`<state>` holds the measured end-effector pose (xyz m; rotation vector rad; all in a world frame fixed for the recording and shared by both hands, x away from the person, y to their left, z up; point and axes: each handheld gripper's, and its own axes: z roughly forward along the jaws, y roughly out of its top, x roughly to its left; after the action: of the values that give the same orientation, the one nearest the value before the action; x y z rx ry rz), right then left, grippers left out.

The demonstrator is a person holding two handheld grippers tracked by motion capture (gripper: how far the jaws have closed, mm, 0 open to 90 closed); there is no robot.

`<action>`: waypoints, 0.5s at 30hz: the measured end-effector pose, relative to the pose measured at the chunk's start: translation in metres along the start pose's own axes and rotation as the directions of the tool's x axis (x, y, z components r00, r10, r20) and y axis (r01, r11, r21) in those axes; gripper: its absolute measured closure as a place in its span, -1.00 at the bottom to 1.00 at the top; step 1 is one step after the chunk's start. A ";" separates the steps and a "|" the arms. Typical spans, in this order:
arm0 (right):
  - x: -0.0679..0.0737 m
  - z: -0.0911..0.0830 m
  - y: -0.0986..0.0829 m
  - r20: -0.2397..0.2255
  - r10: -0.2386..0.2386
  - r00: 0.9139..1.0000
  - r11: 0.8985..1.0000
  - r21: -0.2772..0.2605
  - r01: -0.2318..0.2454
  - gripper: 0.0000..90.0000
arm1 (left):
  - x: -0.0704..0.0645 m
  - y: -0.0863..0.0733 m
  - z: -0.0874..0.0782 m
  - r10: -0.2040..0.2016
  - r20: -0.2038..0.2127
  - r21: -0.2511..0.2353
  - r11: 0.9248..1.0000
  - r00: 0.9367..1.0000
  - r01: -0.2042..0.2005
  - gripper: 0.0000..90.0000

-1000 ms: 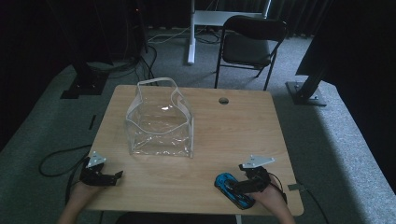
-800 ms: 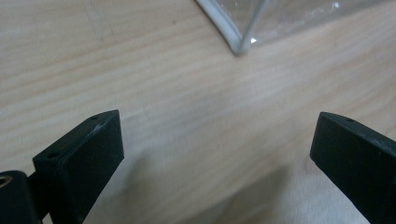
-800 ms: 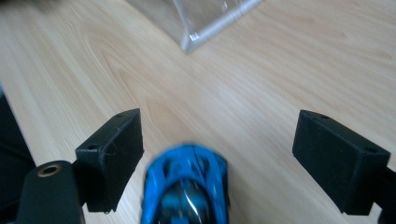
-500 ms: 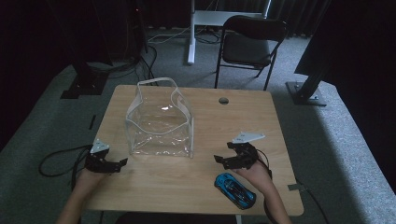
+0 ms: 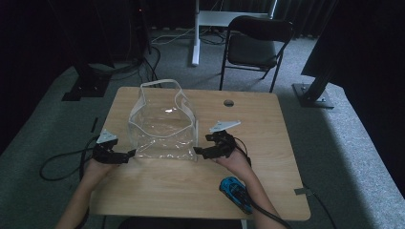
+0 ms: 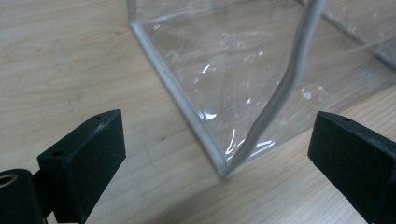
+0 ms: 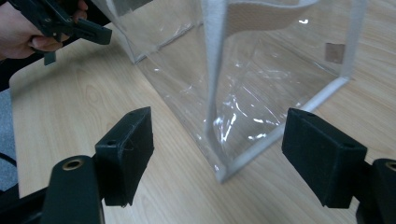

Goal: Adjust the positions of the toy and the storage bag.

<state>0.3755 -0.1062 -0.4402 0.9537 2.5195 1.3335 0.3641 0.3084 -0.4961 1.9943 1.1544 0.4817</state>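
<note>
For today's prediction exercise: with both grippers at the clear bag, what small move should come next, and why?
Probably ease both open grippers forward and close them on the clear bag's near corners: the left gripper and right gripper each frame a corner edge, untouched.

Clear bag (image 5: 163, 128) blocks table (image 5: 267, 124) centre; toy car (image 5: 235, 192) near front edge.

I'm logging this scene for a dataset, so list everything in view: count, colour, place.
Clear plastic tote bag: one, transparent with white trim and handles, standing at the table's middle-left.
Toy car: one, blue, near front edge, beside the right forearm.
Table: one, light wood, with a round hole near its far edge.
Folding chair: one, black, behind the table.
Left gripper: one, black, open, at the bag's near left corner.
Right gripper: one, black, open, at the bag's near right corner.
</note>
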 end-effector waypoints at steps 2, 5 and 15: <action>0.001 0.008 0.002 -0.011 0.000 1.000 1.000 0.005 0.000 -0.42 | -0.001 0.003 0.002 -0.001 0.006 -0.004 1.000 1.000 0.001 -0.88; 0.001 0.016 0.004 -0.010 0.002 1.000 1.000 0.006 -0.002 -0.31 | -0.003 0.006 0.005 0.002 0.018 -0.012 1.000 1.000 -0.001 -0.79; 0.006 0.023 0.011 0.031 -0.063 0.998 0.998 -0.001 0.063 0.38 | -0.011 0.013 0.010 0.022 0.055 -0.043 0.999 0.998 -0.020 -0.13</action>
<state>0.3855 -0.0822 -0.4443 0.8799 2.5027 1.2926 0.3719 0.2907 -0.4914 1.9725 1.0820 0.4552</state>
